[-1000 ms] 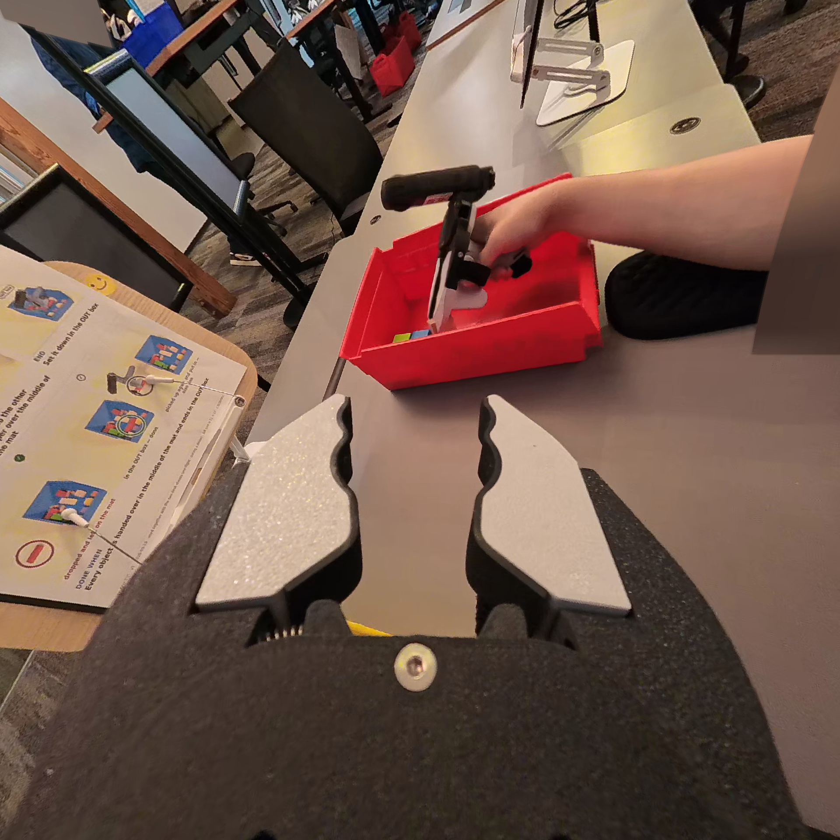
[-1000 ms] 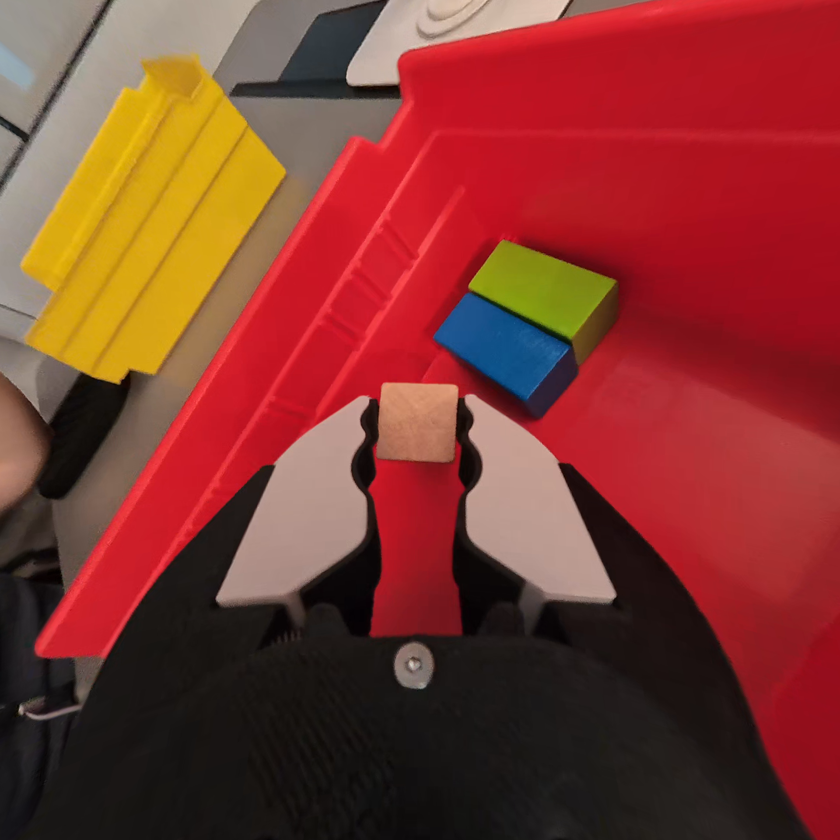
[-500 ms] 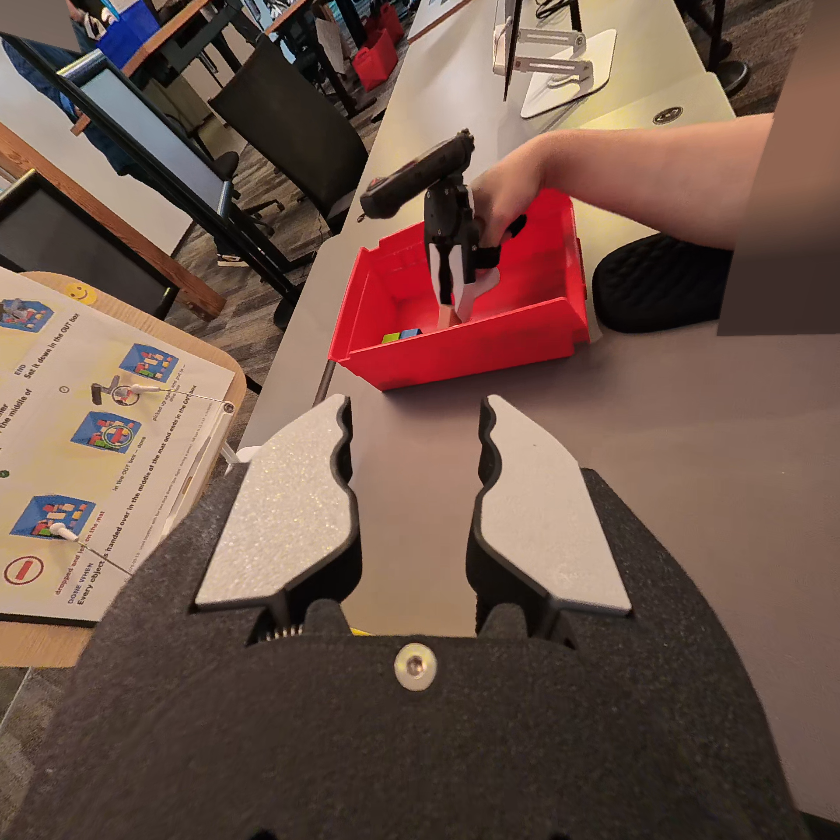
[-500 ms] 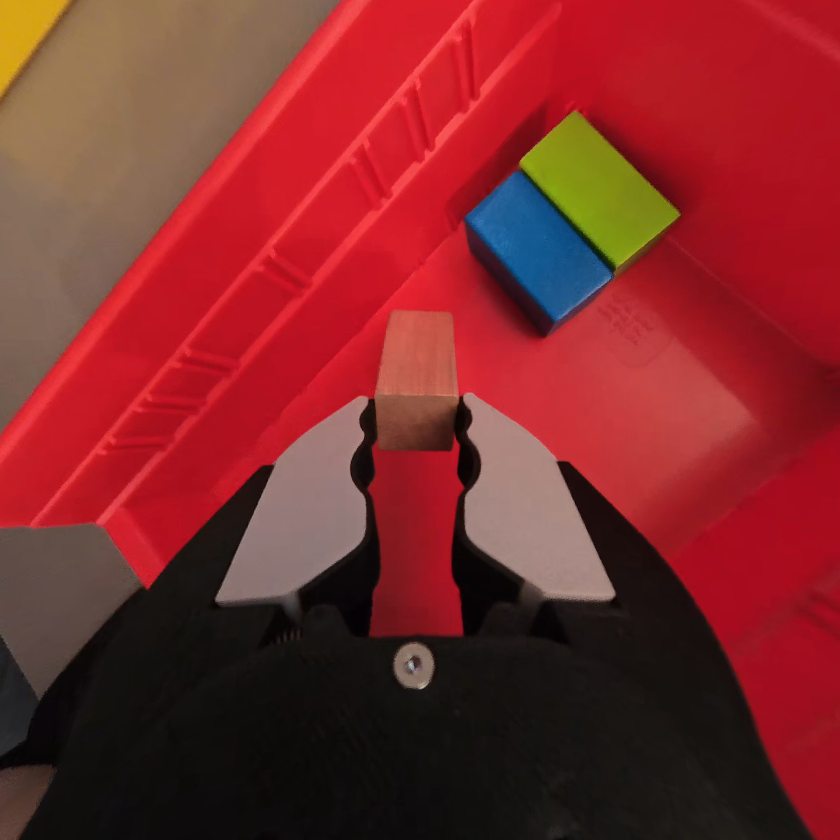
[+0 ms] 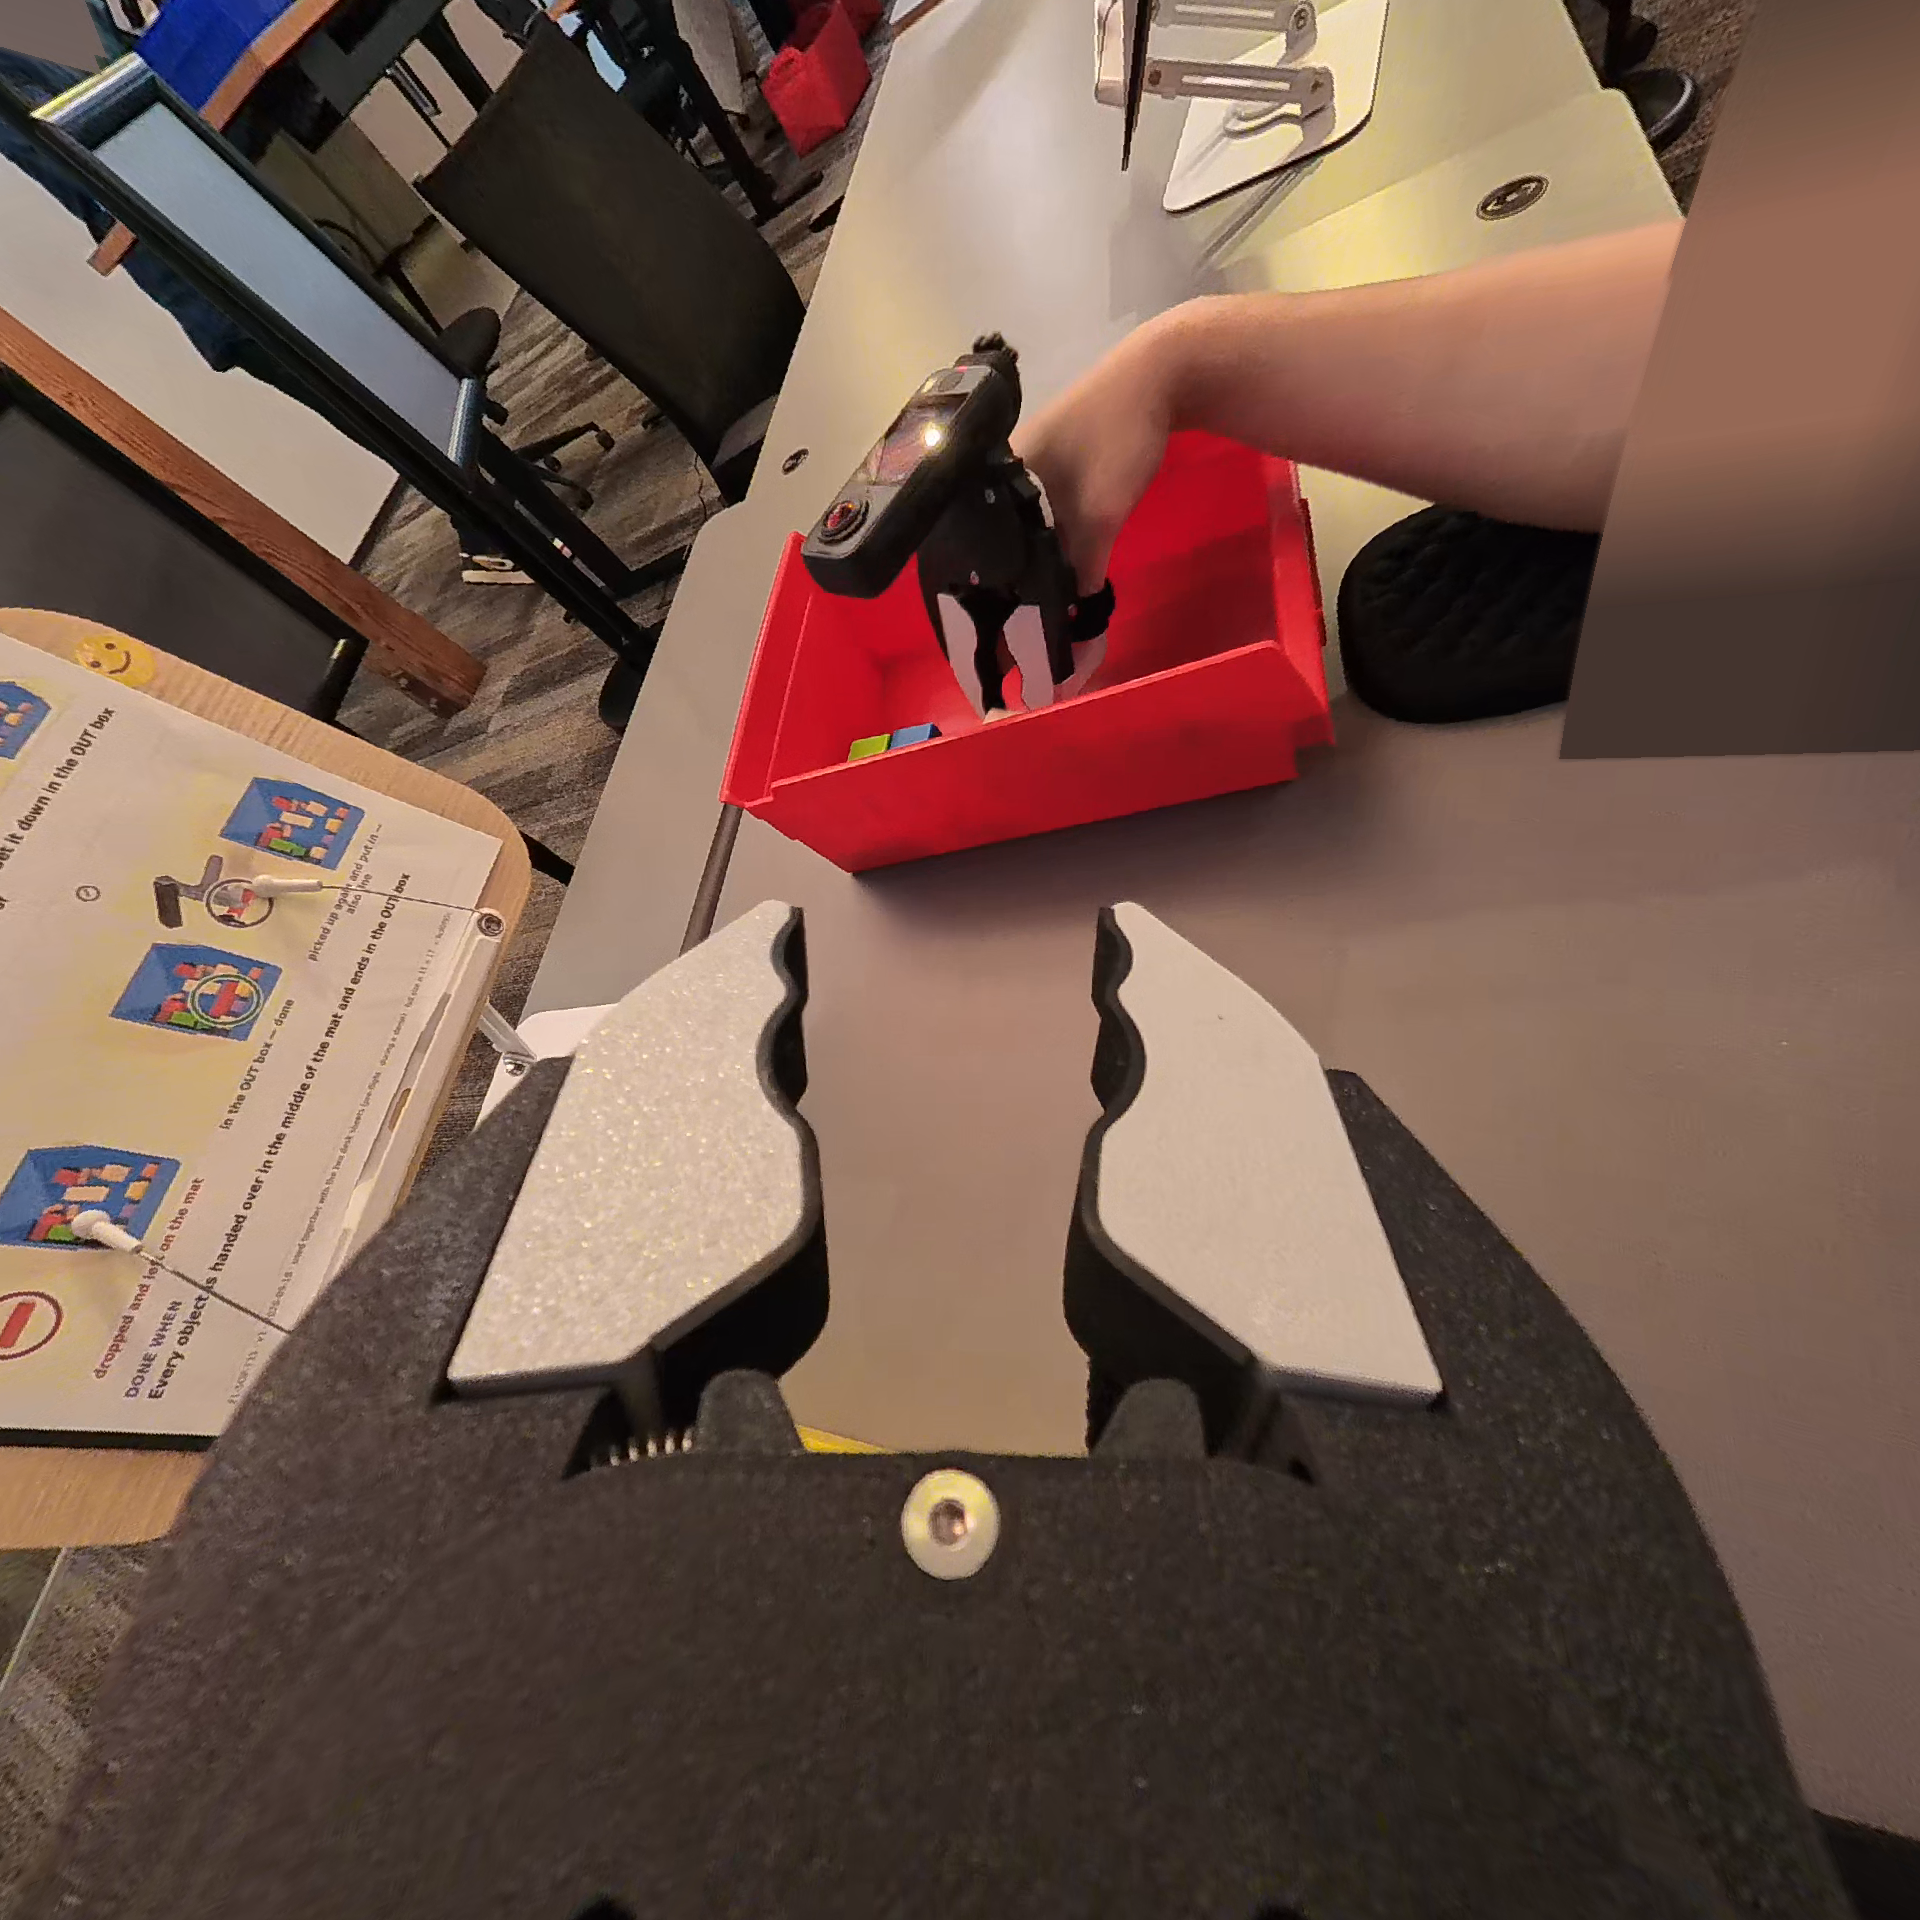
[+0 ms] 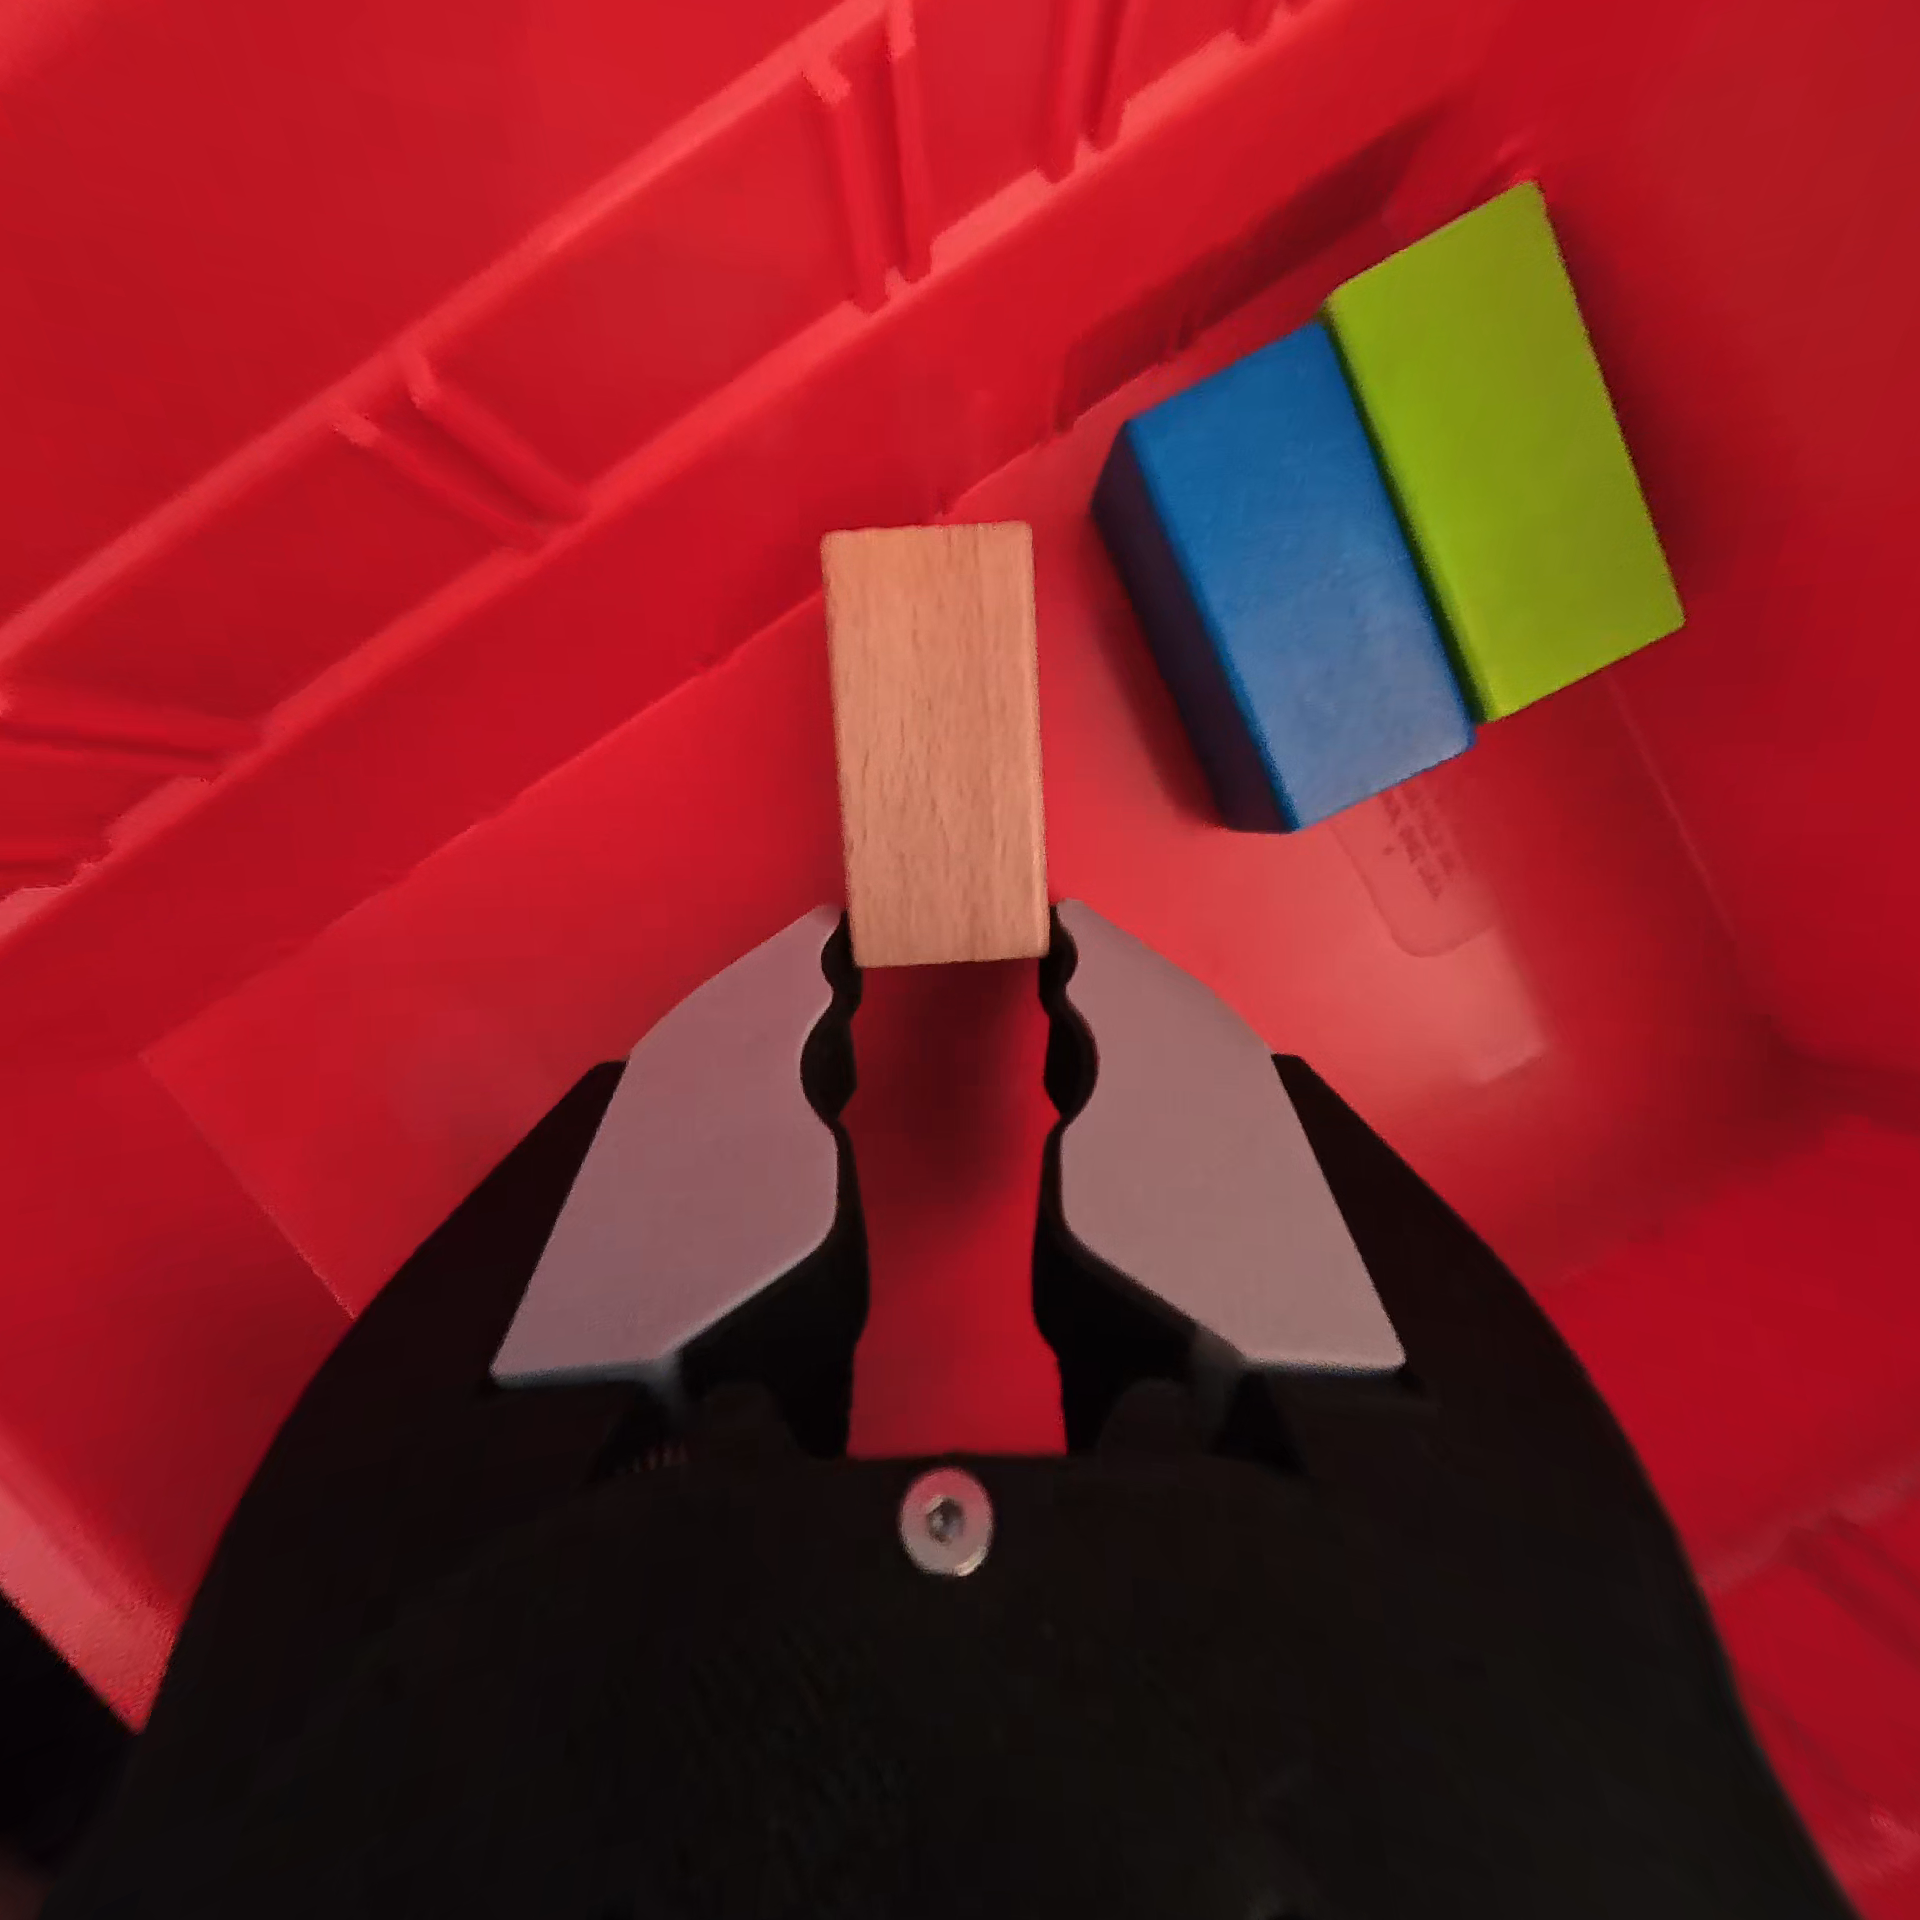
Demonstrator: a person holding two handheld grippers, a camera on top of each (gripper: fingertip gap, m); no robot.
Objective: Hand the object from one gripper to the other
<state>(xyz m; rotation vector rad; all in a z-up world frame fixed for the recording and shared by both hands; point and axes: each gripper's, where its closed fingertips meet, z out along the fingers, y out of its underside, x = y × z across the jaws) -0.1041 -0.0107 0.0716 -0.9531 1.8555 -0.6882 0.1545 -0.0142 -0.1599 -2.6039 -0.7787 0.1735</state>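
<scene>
3 blocks: 1 wooden block point(image 6: 938, 743) gripped by right gripper point(image 6: 948, 935), 2 loose.

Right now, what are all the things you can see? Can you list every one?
Wooden block: one, plain tan, pinched at its near end by the right tongs, inside the bin.
Blue block: one, on the bin floor, touching the green block.
Green block: one, beside the blue one, by the bin wall.
Red bin: one, on the grey table.
Grey table: one, long.
Instruction sheet: one, yellowish, on a wooden board at left.
Black pad: one, right of the bin.
Monitor stand: one, silver, far end.
Left tongs: one, open, empty, above the table.
Right tongs: one, shut on the wooden block.
Hand: one, holding the right tongs.
</scene>
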